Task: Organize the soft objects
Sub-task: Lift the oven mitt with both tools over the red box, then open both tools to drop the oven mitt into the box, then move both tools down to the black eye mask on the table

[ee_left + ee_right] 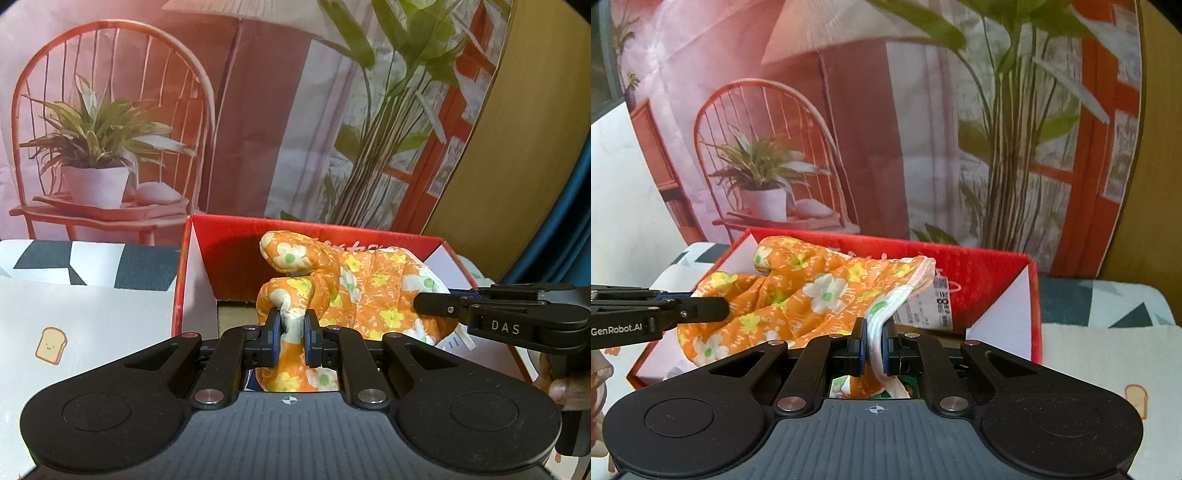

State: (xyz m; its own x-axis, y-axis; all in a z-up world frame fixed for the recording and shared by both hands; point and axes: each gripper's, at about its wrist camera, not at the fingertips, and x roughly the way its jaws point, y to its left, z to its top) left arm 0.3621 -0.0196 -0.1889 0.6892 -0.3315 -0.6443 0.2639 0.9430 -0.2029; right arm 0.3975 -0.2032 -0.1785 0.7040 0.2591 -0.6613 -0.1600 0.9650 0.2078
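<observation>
An orange oven mitt (369, 291) with white and yellow flowers hangs over an open red box (236, 236). My left gripper (291, 328) is shut on the mitt's finger end. My right gripper (873, 339) is shut on the mitt's white-trimmed cuff (886, 314), and it shows at the right of the left wrist view (436, 304). The mitt (812, 291) is stretched between the two grippers above the red box (990, 273). A paper tag (931, 302) dangles from the cuff. The left gripper shows at the left of the right wrist view (716, 308).
The box stands on a white cloth with a toast print (51, 341) and dark geometric patches (144, 266). A printed backdrop of a chair and plants (110, 140) stands right behind the box. A wooden panel (517, 147) and a blue curtain (569, 229) are at the right.
</observation>
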